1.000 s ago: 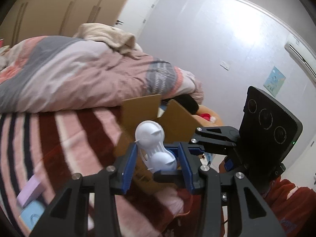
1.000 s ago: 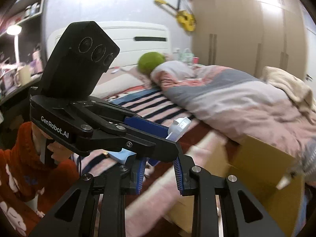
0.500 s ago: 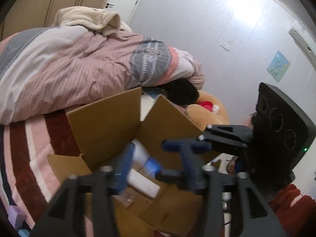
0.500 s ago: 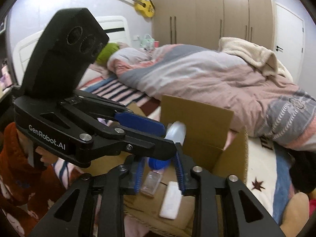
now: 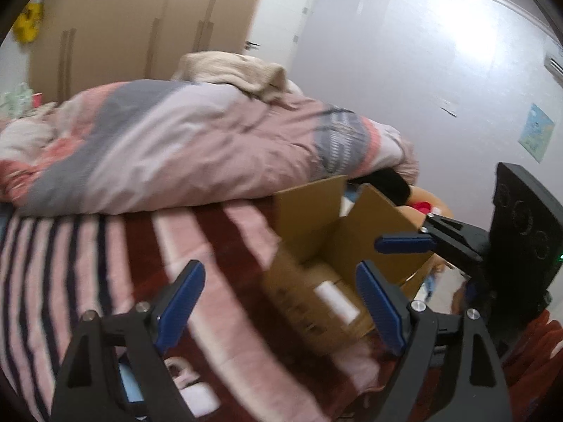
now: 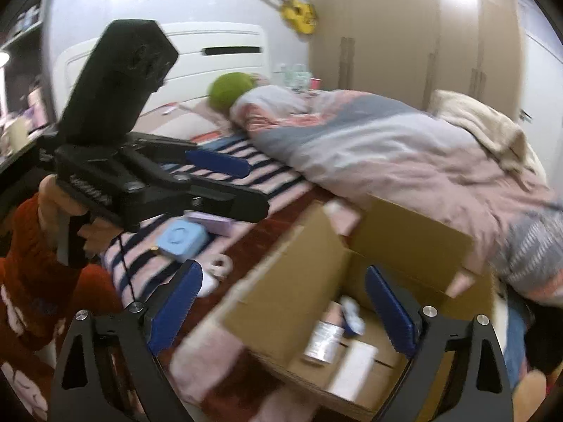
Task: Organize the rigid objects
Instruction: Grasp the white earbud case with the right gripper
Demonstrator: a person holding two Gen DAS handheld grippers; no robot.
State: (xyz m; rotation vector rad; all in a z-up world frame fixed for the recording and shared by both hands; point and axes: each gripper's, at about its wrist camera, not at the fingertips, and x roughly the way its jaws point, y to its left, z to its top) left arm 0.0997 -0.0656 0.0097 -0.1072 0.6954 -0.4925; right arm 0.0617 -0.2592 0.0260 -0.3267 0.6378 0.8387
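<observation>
An open cardboard box [image 6: 302,281] stands on the striped bed; it also shows in the left wrist view [image 5: 316,211]. Inside lie a white block [image 6: 352,369], a clear bottle [image 6: 322,341] and a white-and-blue item [image 6: 352,313]. The white block also shows in the left wrist view [image 5: 336,299]. My left gripper [image 5: 281,295] is open and empty, just left of the box. My right gripper [image 6: 285,309] is open and empty above the box. A light blue case [image 6: 181,237], a lilac box [image 6: 209,221] and a white tape roll [image 6: 220,265] lie on the blanket left of the box.
A pink and grey duvet [image 6: 387,147] is heaped behind the box. A green pillow [image 6: 230,89] lies near the headboard. Wardrobes [image 6: 415,42] stand along the far wall. The person's red sleeve [image 6: 31,281] is at lower left.
Both grippers have opened and pulled back from the box. The white figure from the left and the blue-capped item from the right are no longer held; items now lie in the box.
</observation>
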